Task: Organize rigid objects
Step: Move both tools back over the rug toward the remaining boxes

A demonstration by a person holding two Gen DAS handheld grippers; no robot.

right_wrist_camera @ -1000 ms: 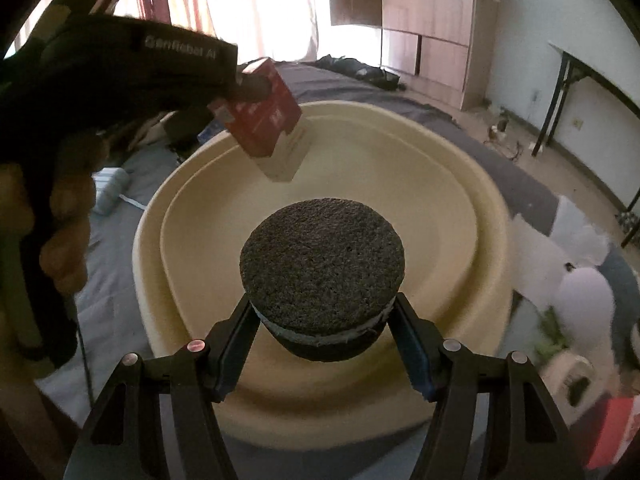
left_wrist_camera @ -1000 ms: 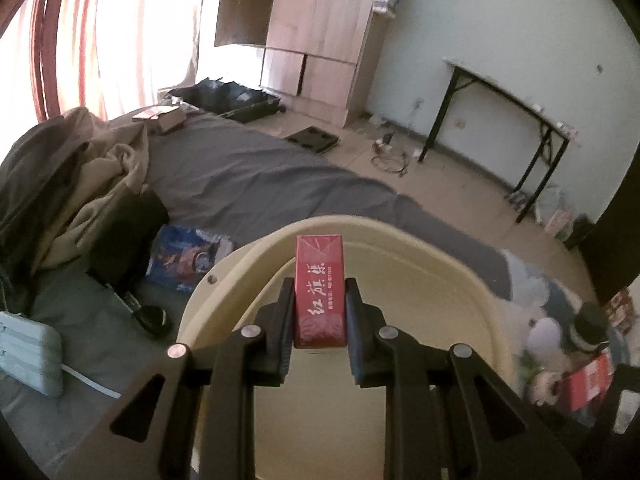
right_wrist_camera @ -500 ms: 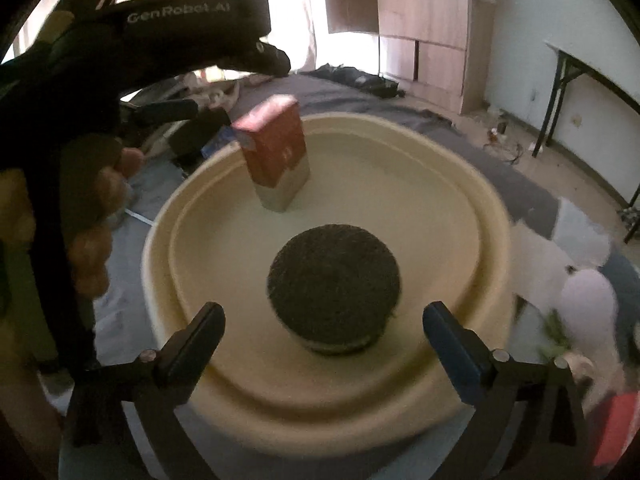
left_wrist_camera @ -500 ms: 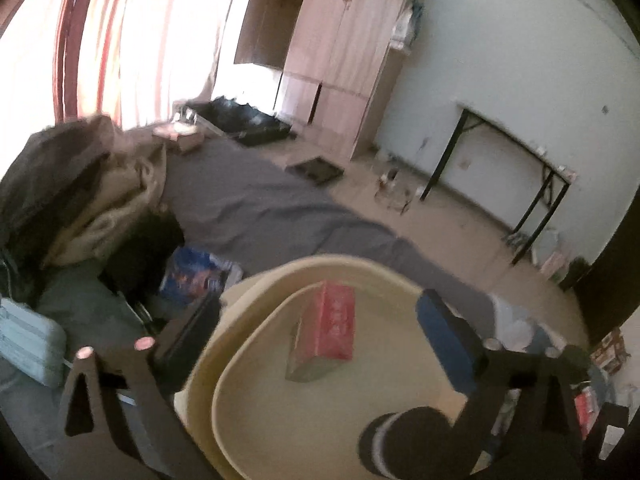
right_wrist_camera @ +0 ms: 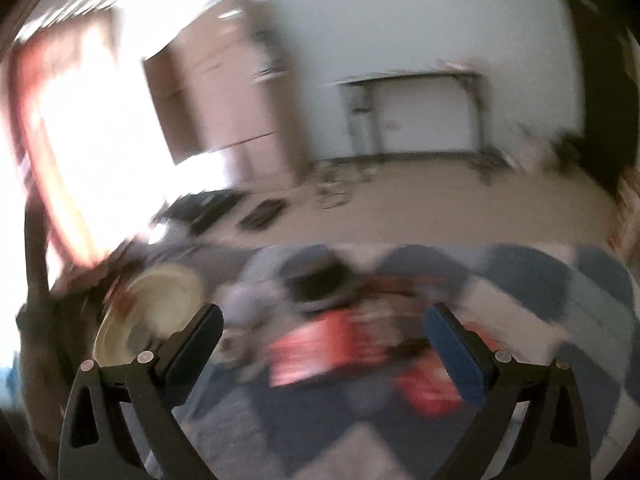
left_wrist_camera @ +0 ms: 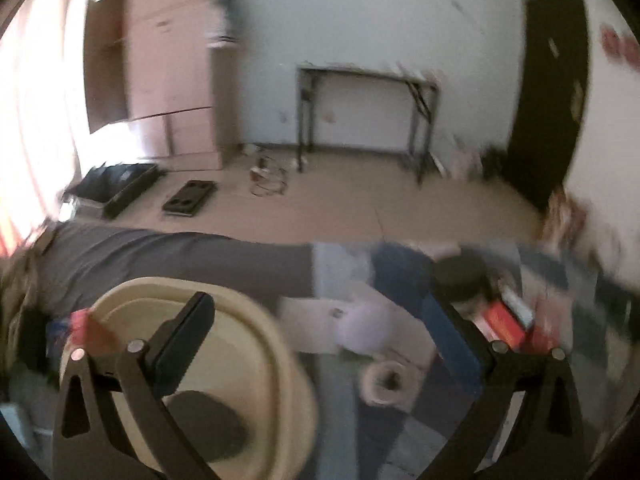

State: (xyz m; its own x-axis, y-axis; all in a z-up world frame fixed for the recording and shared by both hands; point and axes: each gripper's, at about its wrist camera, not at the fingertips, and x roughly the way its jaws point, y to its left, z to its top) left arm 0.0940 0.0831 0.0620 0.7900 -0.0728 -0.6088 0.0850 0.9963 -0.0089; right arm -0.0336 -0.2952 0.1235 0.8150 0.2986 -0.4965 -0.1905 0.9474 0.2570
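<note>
A: What is the left gripper [left_wrist_camera: 324, 320] doing?

B: Its 2 fingers stand wide apart with nothing between them. The left finger [left_wrist_camera: 182, 344] hangs over the cream basin [left_wrist_camera: 280, 360], the right one over the patterned blanket [left_wrist_camera: 400, 432].

A: And what sits in the basin?

B: A red box [left_wrist_camera: 90, 330] stands near the far left rim, and a dark round disc [left_wrist_camera: 208, 428] lies on the basin floor, closer to the camera. Both are blurred, so I can't read any print.

A: The right gripper [right_wrist_camera: 324, 320]?

B: Also spread wide, holding nothing. It points at a blurry heap on the blanket: a red packet [right_wrist_camera: 316, 348] between the fingers, and a dark round lid [right_wrist_camera: 320, 284] just behind it. In the right view the basin [right_wrist_camera: 168, 296] shows far off to the left.

A: Anything else on the bed?

B: In the left view there is a dark jar [left_wrist_camera: 460, 276] with a red carton [left_wrist_camera: 504, 320] just beside it, near the right finger, and a pale roll [left_wrist_camera: 386, 380] lying on the blanket between the fingers. Beyond the bed are a wooden wardrobe [left_wrist_camera: 172, 80] and a black-legged table [left_wrist_camera: 364, 80] against the wall.
</note>
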